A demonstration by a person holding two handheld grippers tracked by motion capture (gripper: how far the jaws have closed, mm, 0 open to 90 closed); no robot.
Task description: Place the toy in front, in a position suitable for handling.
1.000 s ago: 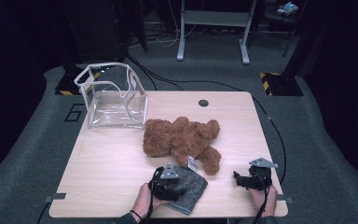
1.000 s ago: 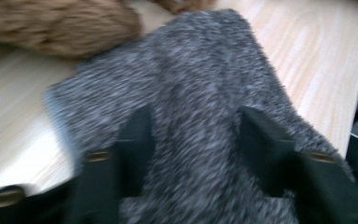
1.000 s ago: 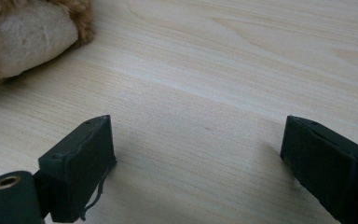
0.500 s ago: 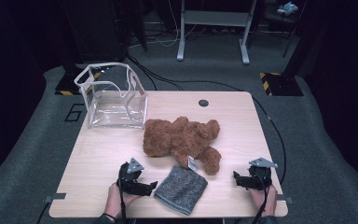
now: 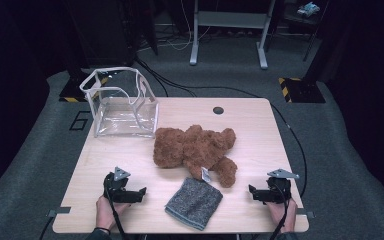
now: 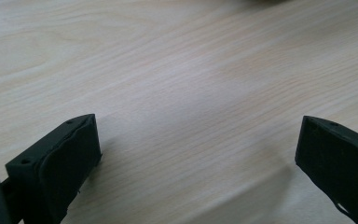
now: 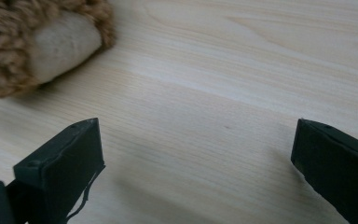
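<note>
Two grippers sit low at the near table [image 5: 240,107] edge, both empty. The left gripper [image 5: 139,193] has just been opening its jaws, nothing between them, and the grey cloth [image 5: 194,203] lies flat just to its right. The right gripper [image 5: 252,192] gapes wide too, with the teddy bear's [image 5: 195,147] paw just ahead-left of it. To pick the cloth well, I'd pinch one corner, low and level. The clear bag [image 5: 122,102] waits far ahead. The bear's white tag [image 5: 205,174] is too small to read.

The table [image 5: 260,125] is lit evenly from above while the room around stays dark; both close-up views look soft and blurred.
</note>
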